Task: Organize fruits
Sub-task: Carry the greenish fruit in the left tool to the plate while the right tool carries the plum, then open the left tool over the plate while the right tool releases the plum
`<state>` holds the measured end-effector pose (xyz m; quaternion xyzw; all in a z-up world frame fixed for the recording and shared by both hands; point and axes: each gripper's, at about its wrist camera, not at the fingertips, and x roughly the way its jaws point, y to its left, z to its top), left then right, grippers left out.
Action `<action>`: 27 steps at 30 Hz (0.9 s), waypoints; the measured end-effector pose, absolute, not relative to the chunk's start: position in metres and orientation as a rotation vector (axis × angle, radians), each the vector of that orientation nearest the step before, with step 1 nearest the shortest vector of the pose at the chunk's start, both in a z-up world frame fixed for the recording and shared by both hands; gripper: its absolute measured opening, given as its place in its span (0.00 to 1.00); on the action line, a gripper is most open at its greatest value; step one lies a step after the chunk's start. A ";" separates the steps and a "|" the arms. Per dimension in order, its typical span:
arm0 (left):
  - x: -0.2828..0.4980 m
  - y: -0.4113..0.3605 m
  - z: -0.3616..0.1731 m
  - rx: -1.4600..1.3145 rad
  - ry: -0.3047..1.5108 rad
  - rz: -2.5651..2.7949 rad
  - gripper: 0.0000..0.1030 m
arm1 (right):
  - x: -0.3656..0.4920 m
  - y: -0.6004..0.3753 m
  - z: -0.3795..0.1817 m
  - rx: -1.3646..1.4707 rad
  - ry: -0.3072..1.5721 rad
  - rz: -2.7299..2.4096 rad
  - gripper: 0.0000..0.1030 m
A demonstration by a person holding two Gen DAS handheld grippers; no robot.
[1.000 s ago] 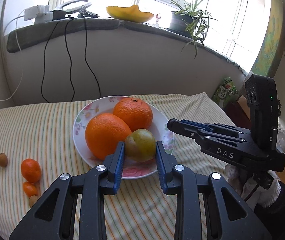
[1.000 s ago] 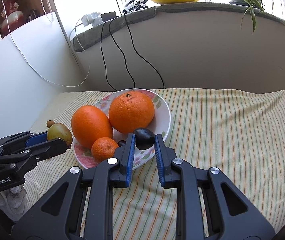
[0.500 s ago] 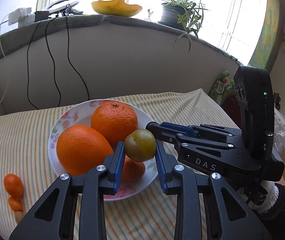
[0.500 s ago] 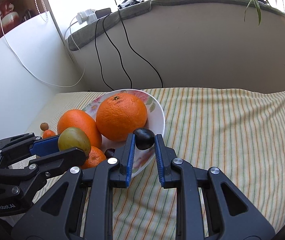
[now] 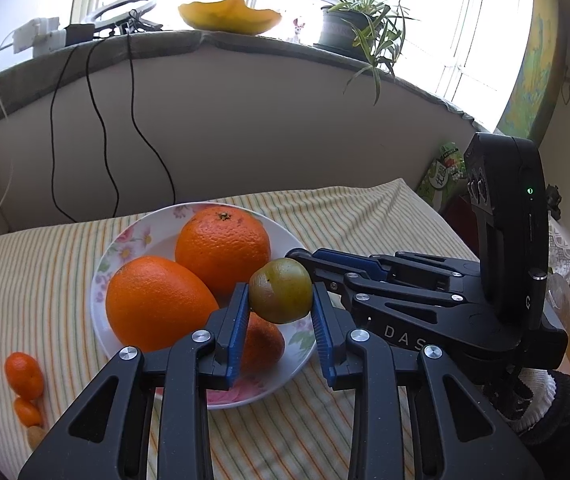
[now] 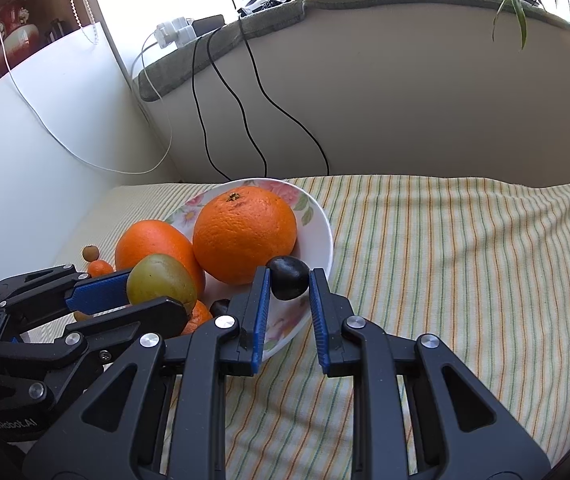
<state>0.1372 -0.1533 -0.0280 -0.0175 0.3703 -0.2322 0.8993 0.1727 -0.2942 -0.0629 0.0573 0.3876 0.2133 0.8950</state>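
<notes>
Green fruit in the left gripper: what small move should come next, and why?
Probably lower it and let go. The left gripper is shut on the green fruit, which hangs over the plate beside the two oranges, above a small orange fruit. The right gripper, shut on a dark fruit, waits over the rim.

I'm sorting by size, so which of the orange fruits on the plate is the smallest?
The small mandarin at the plate's near rim, half hidden under the left gripper; the two oranges behind it are far bigger.

Right gripper (image 6: pixel 288 280) clamps dark plum (image 6: pixel 287 278) over floral plate (image 6: pixel 322 228) rim
</notes>
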 end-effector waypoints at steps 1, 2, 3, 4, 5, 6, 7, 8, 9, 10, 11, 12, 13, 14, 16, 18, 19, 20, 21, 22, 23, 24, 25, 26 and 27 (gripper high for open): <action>0.137 -0.153 -0.028 -0.036 0.766 -0.480 0.28 | 0.172 -0.294 -0.063 0.119 0.803 0.443 0.20; 0.137 -0.153 -0.028 -0.035 0.766 -0.478 0.28 | 0.172 -0.294 -0.062 0.119 0.803 0.445 0.20; 0.137 -0.153 -0.028 -0.035 0.766 -0.477 0.29 | 0.172 -0.294 -0.062 0.117 0.802 0.445 0.20; 0.137 -0.153 -0.028 -0.035 0.766 -0.475 0.29 | 0.171 -0.293 -0.062 0.114 0.801 0.445 0.20; 0.137 -0.153 -0.028 -0.035 0.767 -0.475 0.29 | 0.171 -0.293 -0.062 0.112 0.800 0.444 0.20; 0.137 -0.153 -0.028 -0.034 0.768 -0.474 0.29 | 0.171 -0.293 -0.061 0.110 0.800 0.444 0.21; 0.137 -0.153 -0.028 -0.034 0.768 -0.474 0.29 | 0.171 -0.292 -0.061 0.109 0.801 0.443 0.21; 0.137 -0.153 -0.028 -0.035 0.768 -0.473 0.29 | 0.172 -0.292 -0.061 0.109 0.802 0.443 0.21; 0.137 -0.153 -0.028 -0.035 0.767 -0.472 0.30 | 0.172 -0.292 -0.062 0.109 0.803 0.443 0.24; 0.137 -0.153 -0.028 -0.035 0.767 -0.471 0.31 | 0.172 -0.292 -0.062 0.110 0.802 0.442 0.27; 0.137 -0.153 -0.027 -0.035 0.762 -0.466 0.33 | 0.172 -0.292 -0.061 0.111 0.800 0.440 0.33; 0.136 -0.152 -0.027 -0.035 0.758 -0.464 0.34 | 0.172 -0.293 -0.061 0.111 0.797 0.438 0.35; 0.136 -0.152 -0.026 -0.036 0.756 -0.464 0.35 | 0.171 -0.294 -0.061 0.114 0.794 0.440 0.36; 0.136 -0.151 -0.025 -0.038 0.753 -0.463 0.37 | 0.171 -0.294 -0.060 0.117 0.792 0.441 0.38; 0.136 -0.150 -0.024 -0.040 0.748 -0.458 0.39 | 0.171 -0.296 -0.060 0.120 0.788 0.436 0.42; 0.135 -0.149 -0.023 -0.041 0.744 -0.458 0.40 | 0.172 -0.298 -0.060 0.123 0.787 0.434 0.45; 0.135 -0.149 -0.023 -0.041 0.743 -0.458 0.40 | 0.171 -0.298 -0.060 0.124 0.786 0.434 0.46; 0.135 -0.148 -0.022 -0.040 0.743 -0.457 0.40 | 0.171 -0.298 -0.060 0.125 0.785 0.433 0.47; 0.135 -0.148 -0.022 -0.040 0.742 -0.457 0.40 | 0.170 -0.299 -0.059 0.126 0.784 0.432 0.48; 0.134 -0.148 -0.022 -0.038 0.741 -0.457 0.40 | 0.170 -0.299 -0.059 0.126 0.784 0.432 0.48; 0.134 -0.148 -0.022 -0.036 0.740 -0.457 0.40 | 0.170 -0.299 -0.059 0.126 0.782 0.431 0.49; 0.133 -0.148 -0.022 -0.033 0.740 -0.457 0.40 | 0.170 -0.299 -0.058 0.126 0.780 0.430 0.50; 0.133 -0.148 -0.021 -0.031 0.739 -0.457 0.40 | 0.169 -0.299 -0.057 0.125 0.779 0.428 0.51; 0.132 -0.148 -0.021 -0.030 0.737 -0.458 0.40 | 0.168 -0.300 -0.057 0.124 0.776 0.426 0.52; 0.131 -0.148 -0.020 -0.029 0.736 -0.457 0.40 | 0.168 -0.300 -0.056 0.124 0.774 0.425 0.54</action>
